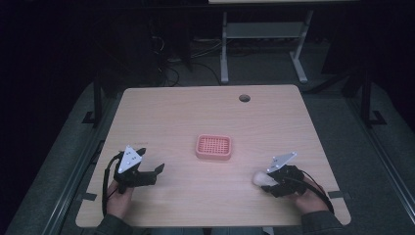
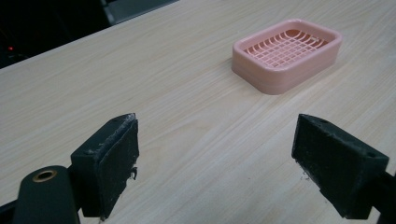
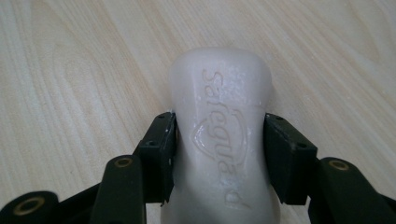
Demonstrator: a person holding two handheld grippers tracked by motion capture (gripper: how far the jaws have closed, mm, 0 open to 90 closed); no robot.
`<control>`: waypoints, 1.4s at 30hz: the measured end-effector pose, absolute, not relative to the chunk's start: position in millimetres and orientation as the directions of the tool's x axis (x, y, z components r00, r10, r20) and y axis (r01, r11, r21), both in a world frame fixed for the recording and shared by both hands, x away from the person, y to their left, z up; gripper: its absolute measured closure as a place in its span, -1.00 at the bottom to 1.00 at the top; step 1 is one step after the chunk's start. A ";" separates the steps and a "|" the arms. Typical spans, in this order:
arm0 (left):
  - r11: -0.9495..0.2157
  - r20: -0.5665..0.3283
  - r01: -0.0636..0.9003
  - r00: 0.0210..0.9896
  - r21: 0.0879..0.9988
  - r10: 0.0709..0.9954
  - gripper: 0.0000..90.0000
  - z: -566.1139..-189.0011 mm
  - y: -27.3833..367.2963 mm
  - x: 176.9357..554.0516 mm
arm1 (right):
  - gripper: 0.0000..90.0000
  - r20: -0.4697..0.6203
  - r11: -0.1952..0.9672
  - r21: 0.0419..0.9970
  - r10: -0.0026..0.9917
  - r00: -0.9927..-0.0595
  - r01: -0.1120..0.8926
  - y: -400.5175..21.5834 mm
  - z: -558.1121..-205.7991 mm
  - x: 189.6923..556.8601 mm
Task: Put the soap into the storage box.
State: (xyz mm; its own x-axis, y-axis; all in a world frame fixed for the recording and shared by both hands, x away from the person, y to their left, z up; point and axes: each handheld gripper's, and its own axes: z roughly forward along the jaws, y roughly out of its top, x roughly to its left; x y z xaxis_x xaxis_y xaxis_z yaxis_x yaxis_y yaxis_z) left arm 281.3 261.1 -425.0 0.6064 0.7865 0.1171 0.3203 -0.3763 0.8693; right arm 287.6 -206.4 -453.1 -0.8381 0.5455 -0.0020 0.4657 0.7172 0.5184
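While my right gripper (image 3: 219, 154) is squeezing a white bar of soap (image 3: 222, 135) between its two black pads, I am keeping it low over the near right part of the worktop (image 1: 186, 112). Both pads are pressing on the long sides of the bar, which is lying flat on the wood with its embossed brand lettering facing up and its far end sticking out past my fingertips. From the high view, the soap (image 1: 260, 178) is showing as a pale lump just ahead of my right gripper (image 1: 266, 182), towards the middle of the worktop, with my hand wrapping the gripper body behind it.

My left gripper (image 2: 215, 158) is standing wide, nothing between its pads, and is hovering over bare wood on the near left side (image 1: 155, 172). It is pointing across at a pink soap dish (image 2: 287, 53) with a grid floor, which is sitting near the middle of the worktop (image 1: 214, 147), well apart from both grippers and roughly between them. A round cable hole (image 1: 244, 98) is sitting near the far edge.
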 end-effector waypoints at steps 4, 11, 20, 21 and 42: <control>-0.380 0.122 0.318 0.605 0.869 0.786 -0.68 -424.9 262.8 281.6 | 0.07 -0.015 0.722 0.518 0.544 -0.839 0.459 -208.1 -450.6 287.1; -0.366 0.112 0.322 0.599 0.873 0.793 -0.68 -424.4 264.2 281.1 | 0.07 -0.020 0.732 0.529 0.516 -0.856 0.429 -202.9 -441.1 288.6; -0.370 0.116 0.320 0.600 0.872 0.792 -0.68 -423.7 264.7 280.7 | 0.08 -0.065 0.763 0.529 0.472 -0.879 0.370 -183.1 -425.8 297.1; -0.368 0.115 0.320 0.599 0.873 0.793 -0.68 -423.7 264.7 280.7 | 0.08 -0.068 0.766 0.529 0.467 -0.881 0.365 -180.9 -423.6 298.5; -0.361 0.112 0.321 0.594 0.875 0.797 -0.68 -423.6 265.8 281.1 | 0.08 -0.081 0.813 0.490 0.402 -0.912 0.315 -158.4 -393.5 329.7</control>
State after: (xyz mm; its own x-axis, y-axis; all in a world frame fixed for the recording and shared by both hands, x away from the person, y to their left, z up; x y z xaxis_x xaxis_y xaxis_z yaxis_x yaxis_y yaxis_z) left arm 281.1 265.8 -423.6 0.5936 0.7970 0.1115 0.3207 -0.3614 0.8755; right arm 329.7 -158.4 -393.5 -0.9119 0.4024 -0.0809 0.3151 0.8127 0.4901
